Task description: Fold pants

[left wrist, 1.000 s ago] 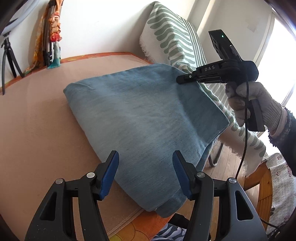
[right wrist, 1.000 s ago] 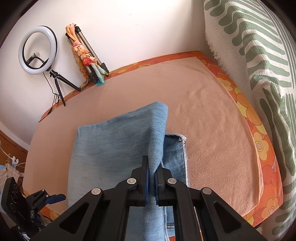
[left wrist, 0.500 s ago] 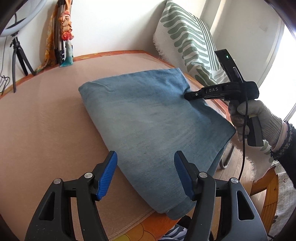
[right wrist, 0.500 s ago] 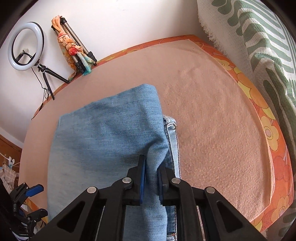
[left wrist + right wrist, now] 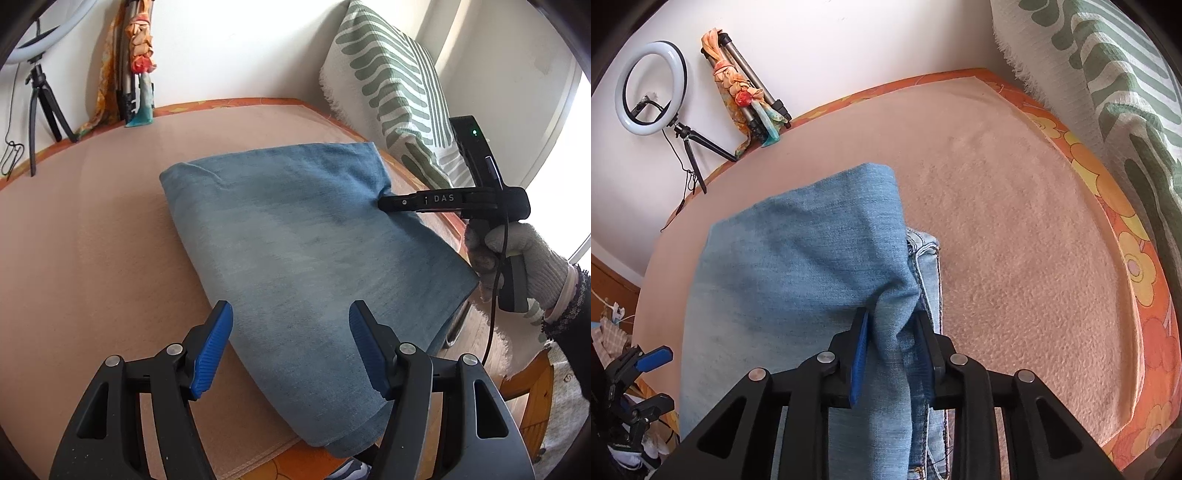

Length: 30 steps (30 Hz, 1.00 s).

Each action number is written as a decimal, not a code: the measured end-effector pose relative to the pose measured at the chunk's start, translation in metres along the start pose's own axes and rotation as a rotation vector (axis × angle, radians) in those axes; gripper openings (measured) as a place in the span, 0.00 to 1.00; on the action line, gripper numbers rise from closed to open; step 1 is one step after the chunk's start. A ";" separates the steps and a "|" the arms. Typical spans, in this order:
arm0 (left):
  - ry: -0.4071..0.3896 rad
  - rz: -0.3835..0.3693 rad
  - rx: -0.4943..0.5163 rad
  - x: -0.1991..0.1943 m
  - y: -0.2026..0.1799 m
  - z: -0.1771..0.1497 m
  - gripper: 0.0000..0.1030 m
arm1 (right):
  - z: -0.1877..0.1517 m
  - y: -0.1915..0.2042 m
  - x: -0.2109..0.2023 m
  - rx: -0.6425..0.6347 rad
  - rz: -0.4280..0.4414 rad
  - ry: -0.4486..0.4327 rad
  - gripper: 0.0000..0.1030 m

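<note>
The blue denim pants [image 5: 295, 240] lie folded in a thick rectangle on the pink blanket [image 5: 92, 258] that covers the table. My left gripper [image 5: 291, 347] hovers open over their near end, nothing between its blue pads. My right gripper [image 5: 892, 332] sits low at the pants' [image 5: 798, 266] right edge. Its jaws are opening, and a pinched ridge of the top denim layer stands loosely between them. A seamed, paler layer shows underneath at the right. In the left wrist view the right gripper [image 5: 382, 203] touches the cloth's far right side, held by a gloved hand [image 5: 524, 258].
A green-striped white throw [image 5: 1108, 74] drapes over furniture at the right. A ring light [image 5: 650, 88] and a folded tripod with a scarf [image 5: 746, 96] stand against the back wall. An orange floral cloth [image 5: 1126, 240] rims the table. A wooden stool [image 5: 535, 387] stands below.
The right gripper came down with the denim fold and its jaws parted from fully shut on it. The top layer now lies flatter on the stack. The left gripper stayed open in place.
</note>
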<state>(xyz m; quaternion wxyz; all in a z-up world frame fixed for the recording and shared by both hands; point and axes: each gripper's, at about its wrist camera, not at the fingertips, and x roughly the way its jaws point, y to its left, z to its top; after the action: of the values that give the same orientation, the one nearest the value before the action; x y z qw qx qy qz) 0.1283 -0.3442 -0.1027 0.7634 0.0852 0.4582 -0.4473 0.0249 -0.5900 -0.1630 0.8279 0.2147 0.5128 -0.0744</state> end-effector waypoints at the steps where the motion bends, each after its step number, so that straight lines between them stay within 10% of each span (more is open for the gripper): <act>1: 0.004 0.005 -0.001 0.001 0.000 0.000 0.63 | 0.000 -0.001 0.000 0.000 0.005 0.001 0.26; 7: 0.025 0.025 -0.004 0.008 0.004 -0.002 0.64 | 0.001 -0.004 0.001 -0.011 0.049 0.007 0.33; 11: 0.044 0.024 -0.030 0.015 0.009 -0.003 0.69 | 0.000 -0.008 0.000 -0.033 0.000 0.010 0.87; 30: 0.079 -0.253 -0.352 0.033 0.055 -0.007 0.87 | -0.016 -0.039 -0.002 0.011 0.328 0.047 0.88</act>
<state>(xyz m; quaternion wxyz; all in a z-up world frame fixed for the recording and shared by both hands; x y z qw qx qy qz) 0.1718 -0.3277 -0.1476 0.6859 -0.0898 0.5657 -0.4489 -0.0025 -0.6181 -0.1787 0.8154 0.3016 0.4899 0.0640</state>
